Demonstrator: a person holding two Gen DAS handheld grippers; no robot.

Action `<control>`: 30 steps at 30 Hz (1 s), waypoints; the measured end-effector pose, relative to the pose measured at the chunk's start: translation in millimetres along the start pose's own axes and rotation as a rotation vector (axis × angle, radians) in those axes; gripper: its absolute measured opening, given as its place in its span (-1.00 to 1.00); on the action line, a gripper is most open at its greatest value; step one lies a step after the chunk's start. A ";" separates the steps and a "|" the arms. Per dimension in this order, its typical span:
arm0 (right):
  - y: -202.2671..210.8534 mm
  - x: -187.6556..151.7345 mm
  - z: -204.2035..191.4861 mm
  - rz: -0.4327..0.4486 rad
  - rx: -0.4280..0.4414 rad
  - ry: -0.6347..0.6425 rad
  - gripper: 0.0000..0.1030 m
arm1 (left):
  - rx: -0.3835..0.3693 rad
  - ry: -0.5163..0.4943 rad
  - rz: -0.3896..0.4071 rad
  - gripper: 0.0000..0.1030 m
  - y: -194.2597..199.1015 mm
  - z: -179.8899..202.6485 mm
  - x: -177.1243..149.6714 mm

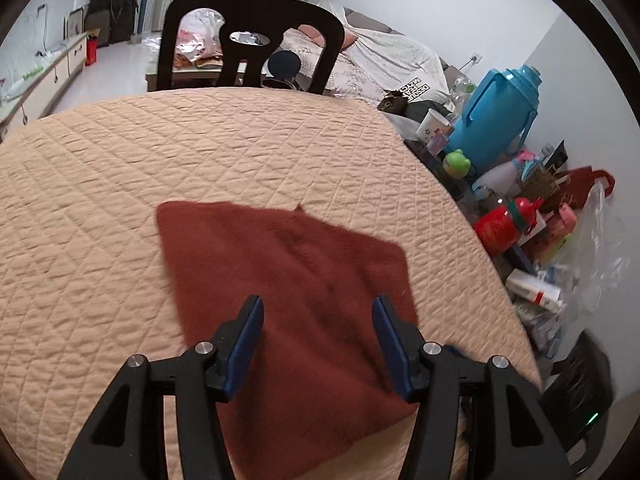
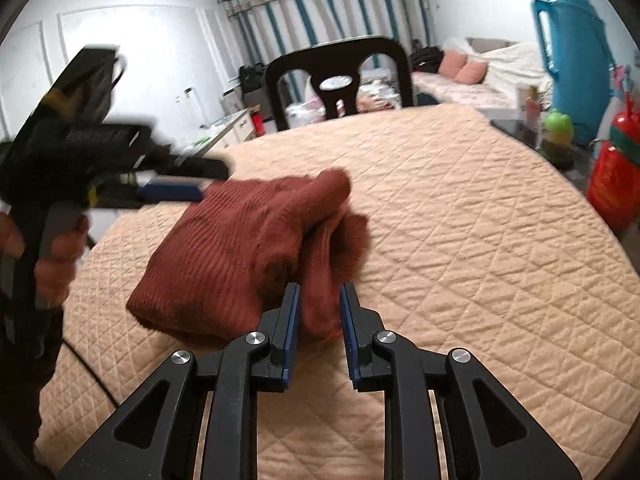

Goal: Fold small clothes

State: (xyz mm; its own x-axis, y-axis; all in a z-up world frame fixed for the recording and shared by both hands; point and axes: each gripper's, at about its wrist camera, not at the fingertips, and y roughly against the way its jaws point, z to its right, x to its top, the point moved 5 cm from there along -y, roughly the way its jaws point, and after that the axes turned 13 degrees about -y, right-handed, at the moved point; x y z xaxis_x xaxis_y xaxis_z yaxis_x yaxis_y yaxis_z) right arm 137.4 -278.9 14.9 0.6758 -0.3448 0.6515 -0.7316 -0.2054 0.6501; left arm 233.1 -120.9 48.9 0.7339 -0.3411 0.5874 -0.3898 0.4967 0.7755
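Garment [image 1: 280, 280] lies on quilted table [image 1: 100, 200]; chair [image 1: 252, 36] behind, bottles [image 1: 504, 224] right.

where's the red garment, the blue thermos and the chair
garment [image 1: 280, 280], left wrist view, middle of the cloth
thermos [image 1: 496, 116], left wrist view, blue body
chair [image 2: 340, 56], right wrist view, top rail of the backrest

Left gripper [image 1: 318, 312] fingers spread wide; right gripper [image 2: 319, 300] fingers pinching cloth.
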 end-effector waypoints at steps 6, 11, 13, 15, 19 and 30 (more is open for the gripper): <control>24.1 13.7 -21.7 0.093 0.069 0.050 -0.60 | 0.037 -0.002 -0.002 0.15 6.6 -7.1 -23.4; -1.4 14.7 -35.5 -0.018 0.124 0.077 -0.60 | 0.095 -0.022 -0.008 0.15 8.0 -10.5 -33.2; -10.8 14.0 -34.5 -0.042 0.116 0.082 -0.60 | 0.110 -0.022 -0.018 0.15 7.2 -13.6 -37.6; -16.5 15.7 -30.1 -0.040 0.078 0.090 -0.60 | 0.120 -0.028 -0.030 0.15 4.1 -15.0 -42.5; -28.1 15.5 -18.8 -0.067 0.003 0.097 -0.60 | 0.132 -0.034 -0.049 0.15 -2.0 -17.0 -50.0; -36.3 17.5 -8.1 -0.095 -0.028 0.073 -0.49 | 0.107 -0.017 -0.046 0.25 -3.9 -22.6 -65.7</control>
State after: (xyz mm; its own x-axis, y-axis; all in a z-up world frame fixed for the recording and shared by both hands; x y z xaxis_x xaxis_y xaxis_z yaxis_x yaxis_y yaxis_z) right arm 176.5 -270.1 5.9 0.7477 -0.2572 0.6122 -0.6615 -0.2077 0.7206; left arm 199.0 -82.4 2.1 0.7436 -0.3753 0.5534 -0.4135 0.3923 0.8217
